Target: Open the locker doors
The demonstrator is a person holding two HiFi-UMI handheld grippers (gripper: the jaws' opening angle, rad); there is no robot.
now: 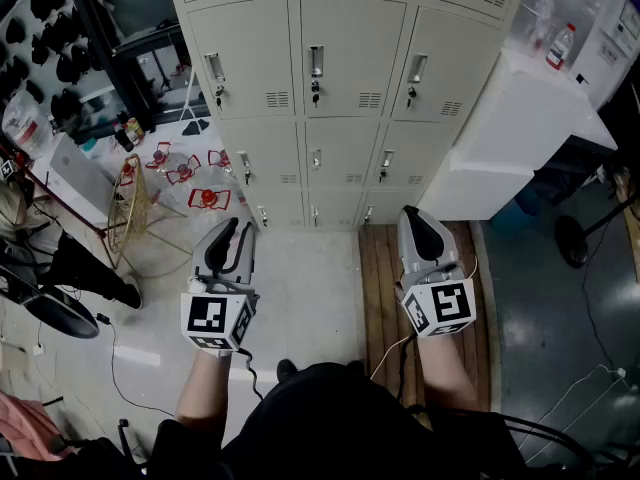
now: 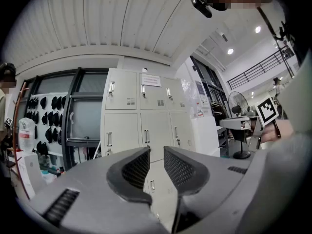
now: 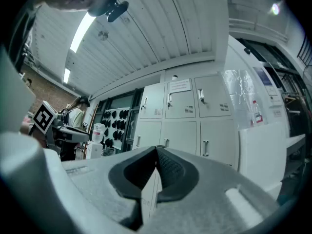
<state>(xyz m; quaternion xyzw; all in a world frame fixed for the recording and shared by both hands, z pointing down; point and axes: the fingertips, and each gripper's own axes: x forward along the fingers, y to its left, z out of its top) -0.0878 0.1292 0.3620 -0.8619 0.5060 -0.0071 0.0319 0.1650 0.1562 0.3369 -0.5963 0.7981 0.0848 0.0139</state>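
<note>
A beige bank of lockers [image 1: 340, 88] stands ahead in three columns, every door closed, each with a metal handle [image 1: 316, 62] and a key below it. My left gripper [image 1: 228, 226] is held low in front of the left column, well short of the doors, shut with only a narrow slit between its pads and nothing in it. My right gripper [image 1: 412, 213] hangs before the right column, also shut and empty. The left gripper view looks past its gripper [image 2: 156, 152] at the lockers [image 2: 146, 116]. The right gripper view shows the right gripper [image 3: 156, 150] and the same lockers [image 3: 185, 111].
A white cabinet [image 1: 520, 128] with a bottle [image 1: 561, 45] on top adjoins the lockers' right side. Red objects [image 1: 205, 198] and a gold wire rack [image 1: 130, 218] lie on the floor to the left. A wooden floor strip [image 1: 385, 288] runs under the right gripper. A fan base [image 1: 575, 238] stands at the right.
</note>
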